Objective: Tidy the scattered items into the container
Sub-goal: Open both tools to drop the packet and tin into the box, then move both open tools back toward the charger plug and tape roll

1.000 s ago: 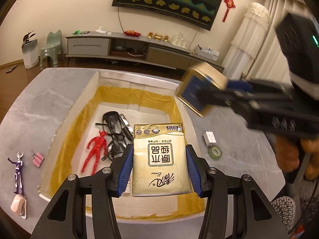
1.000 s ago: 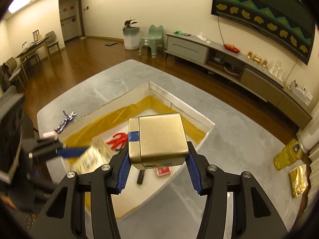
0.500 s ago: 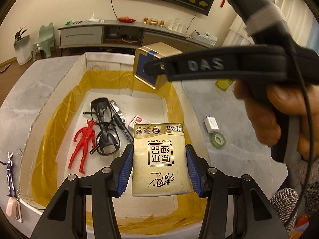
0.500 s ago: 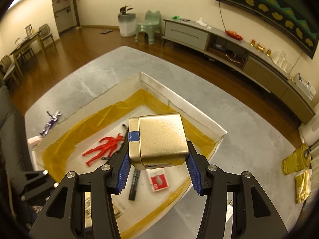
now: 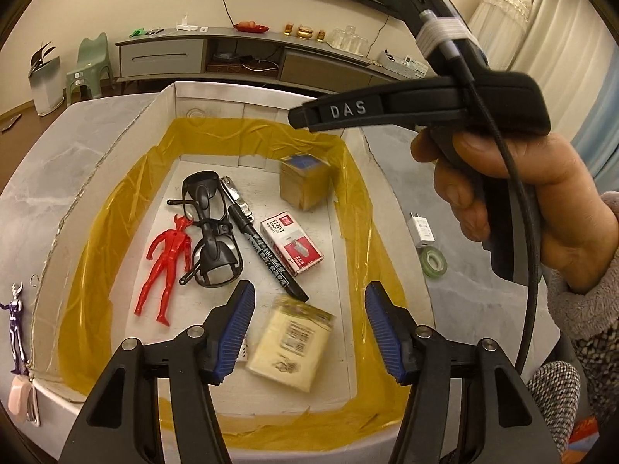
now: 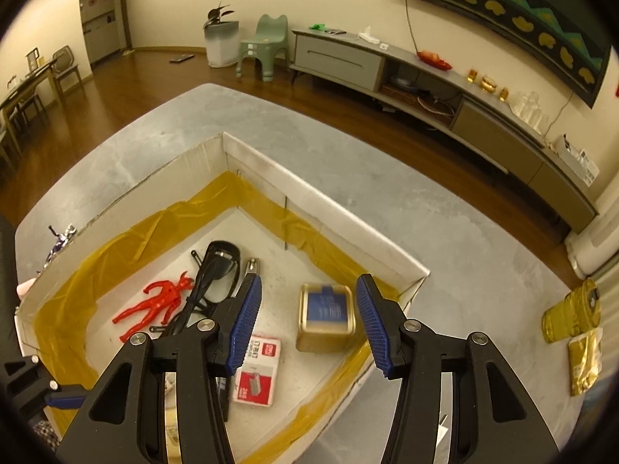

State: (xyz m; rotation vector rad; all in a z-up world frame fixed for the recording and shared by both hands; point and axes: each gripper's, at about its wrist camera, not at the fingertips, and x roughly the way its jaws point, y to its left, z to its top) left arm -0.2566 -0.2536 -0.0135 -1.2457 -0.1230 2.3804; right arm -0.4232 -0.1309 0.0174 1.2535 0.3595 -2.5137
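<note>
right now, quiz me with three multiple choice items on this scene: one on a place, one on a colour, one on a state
1. Where is the gold cube-shaped tin?
A. inside the white tape-lined box
B. on the grey table
C. in a claw

2. What colour is the plastic toy figure in the box?
A. green
B. red
C. white

3. How is the left claw?
A. shut on a pen
B. shut on glasses
C. open, empty

A: the tin sits on the box floor.
B: it is plainly red.
C: its jaws are spread above the cream packet.

Green stool point(image 6: 267, 44), low sideboard point(image 6: 348, 60), possibly bin with plant point(image 6: 221, 44).
</note>
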